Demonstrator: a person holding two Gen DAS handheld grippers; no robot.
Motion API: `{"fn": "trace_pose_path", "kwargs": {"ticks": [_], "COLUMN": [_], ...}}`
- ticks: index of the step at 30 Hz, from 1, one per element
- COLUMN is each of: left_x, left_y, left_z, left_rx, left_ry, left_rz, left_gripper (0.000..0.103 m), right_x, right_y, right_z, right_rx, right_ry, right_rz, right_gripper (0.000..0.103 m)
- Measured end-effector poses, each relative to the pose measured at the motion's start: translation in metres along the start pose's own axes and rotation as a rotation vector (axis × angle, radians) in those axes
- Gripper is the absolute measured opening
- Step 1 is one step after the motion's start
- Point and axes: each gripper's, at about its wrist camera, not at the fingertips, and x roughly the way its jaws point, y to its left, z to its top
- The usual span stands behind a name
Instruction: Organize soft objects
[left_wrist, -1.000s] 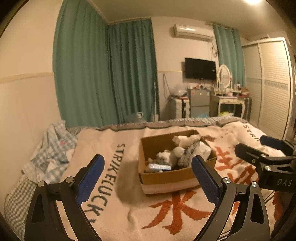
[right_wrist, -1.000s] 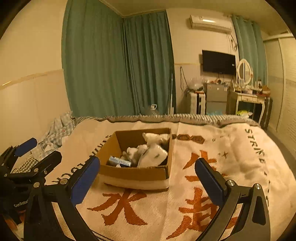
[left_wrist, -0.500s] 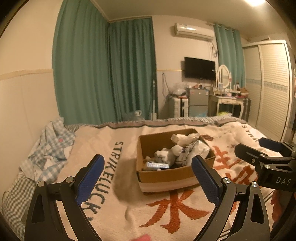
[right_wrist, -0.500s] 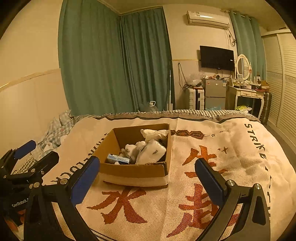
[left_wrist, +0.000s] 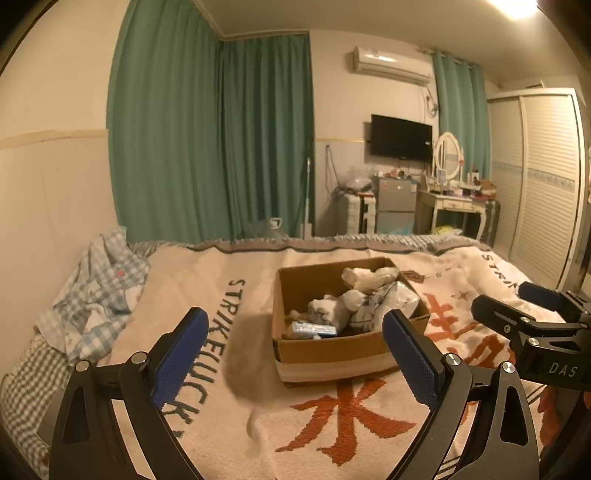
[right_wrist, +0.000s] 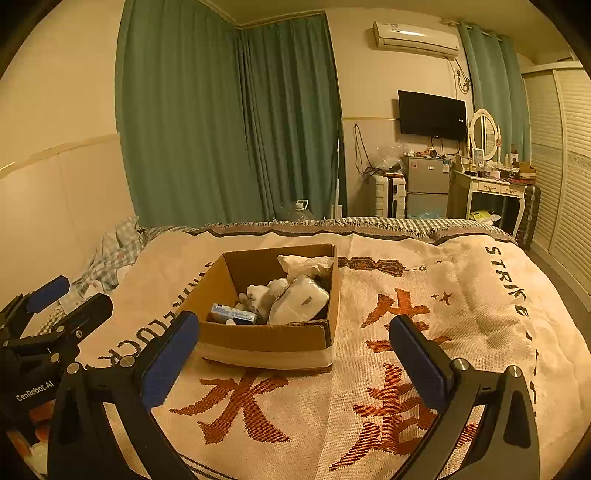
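A cardboard box (left_wrist: 332, 350) sits mid-bed on a cream blanket (left_wrist: 236, 280) with orange characters; it also shows in the right wrist view (right_wrist: 266, 336). Inside lie white soft items (left_wrist: 334, 306) (right_wrist: 299, 304), a white plush piece (left_wrist: 364, 277) at the back and a blue-and-white packet (left_wrist: 314, 328) (right_wrist: 232, 314). My left gripper (left_wrist: 295, 354) is open and empty, held back from the box's near side. My right gripper (right_wrist: 295, 349) is open and empty, also in front of the box. Each gripper shows in the other's view, the right (left_wrist: 532, 314) and the left (right_wrist: 55, 310).
A checked blue-and-white cloth (left_wrist: 92, 299) is bunched at the bed's left edge by the wall. Beyond the bed's far edge stand green curtains (left_wrist: 221, 147), a small fridge (left_wrist: 393, 203), a dressing table (left_wrist: 458, 206) and a wardrobe (left_wrist: 546, 184).
Both grippers have drawn back and lifted a little, so the box sits slightly farther and lower in both views. Both stay open; nothing in the box moved.
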Motion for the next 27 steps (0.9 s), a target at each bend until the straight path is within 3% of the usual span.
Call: {"fn": "trace_pose_path", "kwargs": {"ticks": [27], "left_x": [-0.0002], "left_y": [-0.0004], "left_z": [-0.0049], "left_rx": [-0.003], "left_ry": [0.01], "left_rz": [0.005], "left_gripper": [0.097], "right_x": [0.0023], "right_y": [0.0006], "right_z": [-0.0045], "right_rx": [-0.002], "right_ry": [0.018], "right_rz": [-0.002], "right_gripper": [0.103]}}
